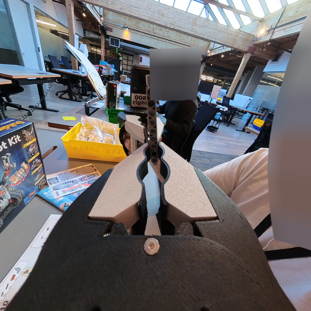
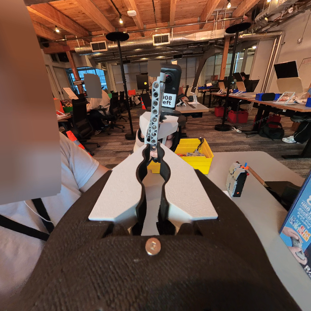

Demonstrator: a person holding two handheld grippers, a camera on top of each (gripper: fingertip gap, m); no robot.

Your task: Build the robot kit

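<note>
A long holed building beam point(image 1: 152, 124) stands upright in the air. It looks dark against the light in the left wrist view and light grey in the right wrist view point(image 2: 154, 116). My left gripper point(image 1: 153, 152) is shut on its lower end. My right gripper point(image 2: 153, 149) is shut on the same lower end from the opposite side. The two grippers face each other tip to tip. The right gripper shows behind the beam in the left wrist view point(image 1: 143, 129), and the left gripper behind it in the right wrist view point(image 2: 161, 124). A second beam may lie against the first.
A yellow bin point(image 1: 90, 149) with clear plastic bags, a blue kit box point(image 1: 16, 159), a sticker sheet point(image 1: 72, 178) and an instruction sheet point(image 1: 25, 260) lie on the table. The right wrist view shows another yellow bin point(image 2: 198, 161), a small built block point(image 2: 237, 180) and a blue box point(image 2: 296, 227). My left and right fingertips are right by each other.
</note>
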